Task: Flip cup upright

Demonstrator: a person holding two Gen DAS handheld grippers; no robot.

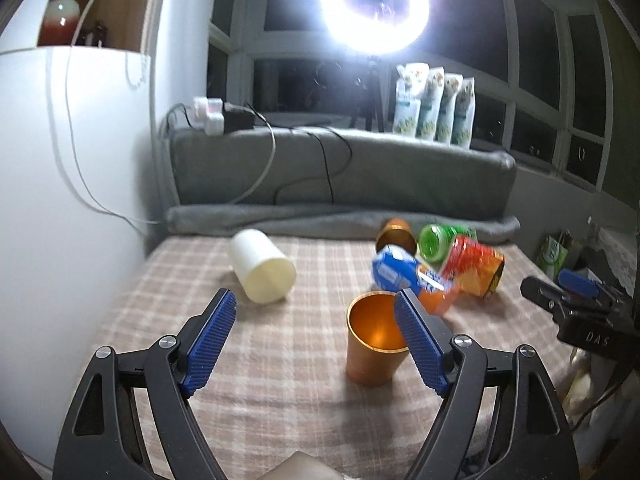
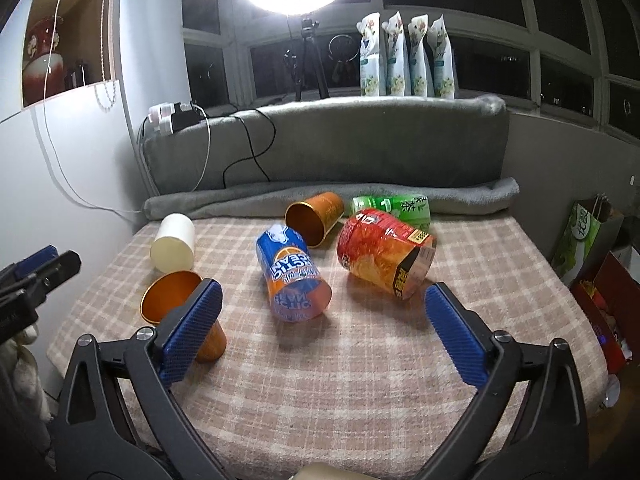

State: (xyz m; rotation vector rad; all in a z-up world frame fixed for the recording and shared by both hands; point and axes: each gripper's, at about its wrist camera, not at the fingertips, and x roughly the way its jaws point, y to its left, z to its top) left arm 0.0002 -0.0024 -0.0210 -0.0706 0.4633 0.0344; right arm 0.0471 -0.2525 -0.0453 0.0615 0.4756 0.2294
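An orange metal cup (image 1: 374,342) stands upright, mouth up, on the checked cloth (image 1: 280,360); it shows in the right wrist view (image 2: 180,308) too. My left gripper (image 1: 316,312) is open, empty, just behind and left of it; its right pad overlaps the cup's rim in view. A cream cup (image 1: 262,266) (image 2: 173,248) lies on its side. A second orange cup (image 2: 316,218) (image 1: 396,236), a blue-orange cup (image 2: 292,276), a red-orange cup (image 2: 384,256) and a green cup (image 2: 394,208) also lie on their sides. My right gripper (image 2: 322,300) is open and empty above the cloth.
A grey cushion (image 2: 328,148) and rolled blanket (image 2: 320,196) line the back edge. A white wall (image 1: 72,200) with cables is at the left. Bags and boxes (image 2: 588,240) stand off the right side. A ring light (image 1: 374,4) glares above.
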